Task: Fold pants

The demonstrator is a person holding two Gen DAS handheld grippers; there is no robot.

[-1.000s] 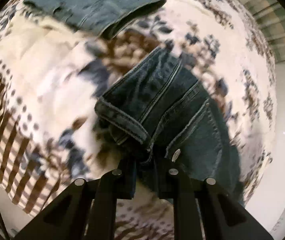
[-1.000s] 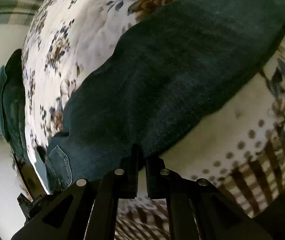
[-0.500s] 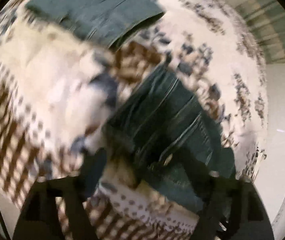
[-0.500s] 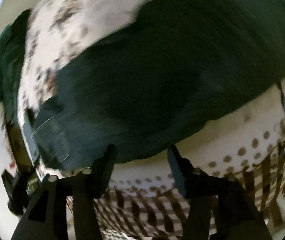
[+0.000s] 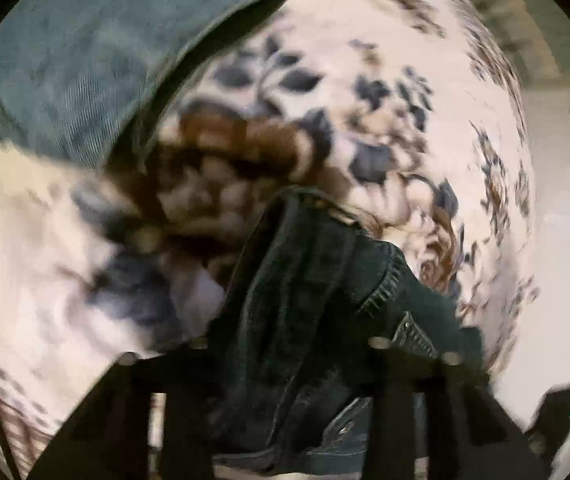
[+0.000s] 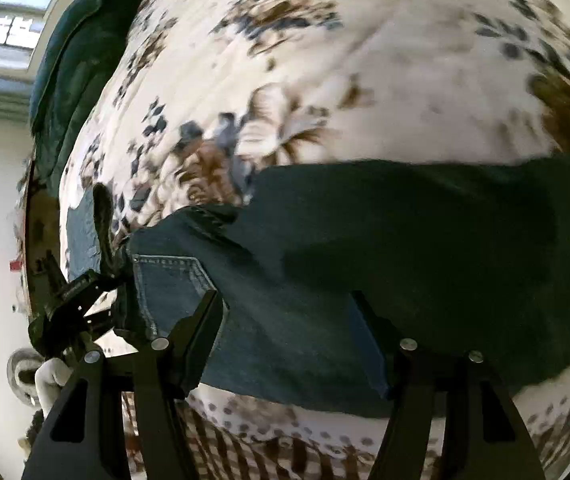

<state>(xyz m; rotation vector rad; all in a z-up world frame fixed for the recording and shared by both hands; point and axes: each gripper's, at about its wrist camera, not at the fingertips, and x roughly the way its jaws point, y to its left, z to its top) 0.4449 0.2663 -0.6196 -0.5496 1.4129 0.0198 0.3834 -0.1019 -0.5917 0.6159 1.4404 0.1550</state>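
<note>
Dark blue jeans (image 6: 365, 264) lie across a floral bedspread (image 6: 325, 60). In the right wrist view my right gripper (image 6: 289, 312) is open, its fingers spread wide just over the near edge of the jeans. My left gripper (image 6: 81, 292) shows there at the far left, by the waistband beside a back pocket (image 6: 169, 280). In the left wrist view my left gripper (image 5: 289, 344) is open with bunched waistband denim (image 5: 317, 300) lying between its fingers. A lighter pant leg (image 5: 85, 52) lies at the upper left.
The bedspread has a brown striped and dotted border (image 6: 253, 444) at its near edge. A dark green pillow (image 6: 81, 52) sits at the far end of the bed. A pale wall and floor (image 5: 557, 240) lie beyond the bed's right side.
Both grippers were shut on the jeans a second ago; both have opened and let the denim go. The jeans now lie lower and flatter in the right view. Both cameras moved.
</note>
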